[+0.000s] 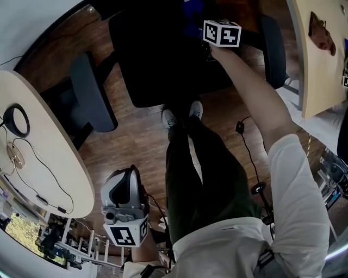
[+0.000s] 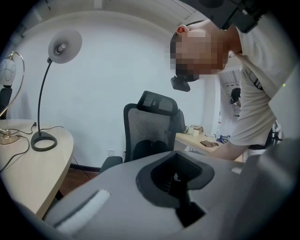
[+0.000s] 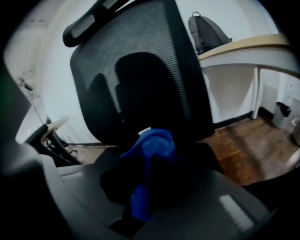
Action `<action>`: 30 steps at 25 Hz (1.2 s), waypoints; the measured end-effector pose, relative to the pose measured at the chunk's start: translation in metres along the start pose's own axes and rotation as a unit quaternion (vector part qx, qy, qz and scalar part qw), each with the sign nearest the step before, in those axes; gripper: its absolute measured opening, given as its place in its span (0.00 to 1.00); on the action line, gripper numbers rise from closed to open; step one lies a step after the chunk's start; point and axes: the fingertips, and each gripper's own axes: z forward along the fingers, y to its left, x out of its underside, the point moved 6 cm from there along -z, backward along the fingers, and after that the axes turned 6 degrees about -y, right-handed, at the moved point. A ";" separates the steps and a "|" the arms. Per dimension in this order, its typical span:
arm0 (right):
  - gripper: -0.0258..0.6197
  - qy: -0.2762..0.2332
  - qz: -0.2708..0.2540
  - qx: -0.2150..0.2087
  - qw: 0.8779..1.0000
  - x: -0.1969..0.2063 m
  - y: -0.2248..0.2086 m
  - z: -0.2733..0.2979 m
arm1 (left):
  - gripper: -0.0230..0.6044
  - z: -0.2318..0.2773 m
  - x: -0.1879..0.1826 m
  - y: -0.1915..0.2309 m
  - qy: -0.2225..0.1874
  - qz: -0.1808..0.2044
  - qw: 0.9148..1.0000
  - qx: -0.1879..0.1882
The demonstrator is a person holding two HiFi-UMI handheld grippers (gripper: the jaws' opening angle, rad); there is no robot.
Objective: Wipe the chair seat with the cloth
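Observation:
The black office chair's seat (image 1: pixel 157 59) is at the top of the head view, with its mesh back (image 3: pixel 140 70) filling the right gripper view. My right gripper (image 3: pixel 150 157) is shut on a bunched blue cloth (image 3: pixel 152 145). It is held out over the seat's far right part, and its marker cube (image 1: pixel 222 32) shows there. A bit of blue cloth (image 1: pixel 193 10) shows beyond the cube. My left gripper (image 1: pixel 124 209) hangs low at my left side, away from the chair. Its jaws look shut, with nothing between them (image 2: pixel 176 176).
The chair's armrests (image 1: pixel 93 92) (image 1: pixel 272 49) flank the seat. A round table (image 1: pixel 54 163) with a lamp base (image 1: pixel 16 120) and cables stands at the left. A desk (image 1: pixel 318 81) with a brown object (image 1: pixel 322 31) stands at the right. My shoes (image 1: pixel 182 115) touch the seat's front, and a cable (image 1: pixel 247 157) lies on the wood floor.

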 end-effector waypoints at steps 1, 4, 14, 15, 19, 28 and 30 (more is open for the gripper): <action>0.12 0.004 -0.008 -0.038 0.999 0.007 0.029 0.005 | 0.54 -0.002 -0.001 0.002 0.000 -0.001 1.000 -0.003; 0.12 0.047 -0.027 -0.118 0.992 0.046 0.114 0.029 | 0.54 -0.012 -0.003 0.006 0.001 0.001 1.000 -0.015; 0.12 0.104 -0.102 -0.120 0.982 0.126 0.176 0.082 | 0.54 -0.041 0.003 0.031 0.007 0.005 0.999 -0.046; 0.12 0.097 -0.098 -0.112 0.984 0.121 0.160 0.075 | 0.54 -0.043 0.004 0.033 0.006 0.003 0.999 -0.045; 0.12 0.079 -0.073 -0.045 0.993 0.093 0.070 0.033 | 0.54 -0.035 0.001 0.026 0.002 -0.009 1.000 -0.029; 0.12 0.046 -0.002 0.135 0.990 0.076 -0.105 -0.071 | 0.54 -0.005 -0.004 -0.004 -0.011 -0.022 0.999 0.021; 0.12 0.022 0.009 0.098 0.995 0.078 -0.085 -0.075 | 0.54 -0.009 -0.002 -0.002 -0.002 -0.028 0.999 0.023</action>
